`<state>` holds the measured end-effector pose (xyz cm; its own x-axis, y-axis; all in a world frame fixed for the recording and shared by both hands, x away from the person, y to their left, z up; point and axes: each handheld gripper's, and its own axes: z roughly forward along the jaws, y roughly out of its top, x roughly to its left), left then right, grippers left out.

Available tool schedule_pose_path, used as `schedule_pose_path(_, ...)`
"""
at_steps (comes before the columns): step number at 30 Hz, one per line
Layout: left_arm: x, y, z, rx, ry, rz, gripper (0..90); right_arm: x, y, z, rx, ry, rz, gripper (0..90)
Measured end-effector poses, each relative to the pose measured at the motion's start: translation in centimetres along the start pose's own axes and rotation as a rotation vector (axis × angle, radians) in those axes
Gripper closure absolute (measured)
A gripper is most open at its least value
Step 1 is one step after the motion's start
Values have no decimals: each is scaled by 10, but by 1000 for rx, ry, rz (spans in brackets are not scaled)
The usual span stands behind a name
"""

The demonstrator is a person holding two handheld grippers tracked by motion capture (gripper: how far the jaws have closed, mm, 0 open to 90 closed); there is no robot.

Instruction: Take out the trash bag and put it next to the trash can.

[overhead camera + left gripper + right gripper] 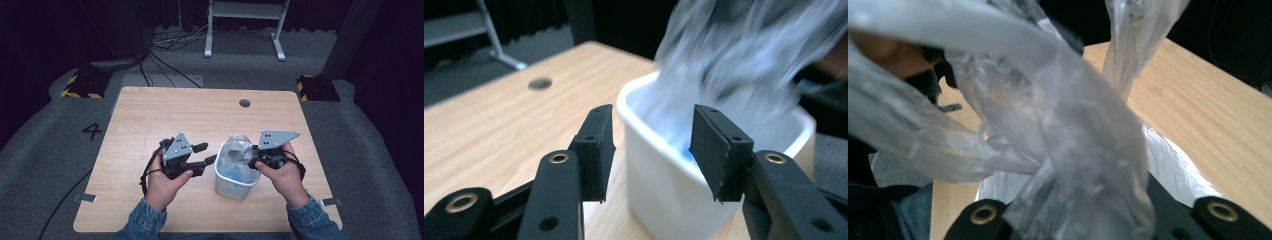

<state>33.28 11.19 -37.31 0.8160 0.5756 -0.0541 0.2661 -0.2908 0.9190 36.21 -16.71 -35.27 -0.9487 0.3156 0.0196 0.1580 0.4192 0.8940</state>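
A white plastic bin (234, 180) stood near the table's (150, 115) front edge. The right gripper (254, 160) pinched its crinkled clear bag (1068, 150), whose folds showed close up in the right gripper view; the left gripper (651, 150) stood spread beside the rim.

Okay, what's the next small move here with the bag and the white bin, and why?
Probably bring the left gripper onto the near edge of the plastic bag and close on it. Its jaws stand open at the bin rim with nothing between them, while the right gripper already pinches the bag on the other side, so a second grip could spread the bag over the rim.
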Motion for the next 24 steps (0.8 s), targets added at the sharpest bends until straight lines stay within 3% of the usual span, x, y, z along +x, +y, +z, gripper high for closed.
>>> schedule_pose_path(8,-7,-9,3,41,-44,15,560,-2,11,-5,-31,-13,-10,892)
schedule_pose_path(24,-20,-9,3,47,-96,39,586,-1,40,-25,-78,-56,-55,892)
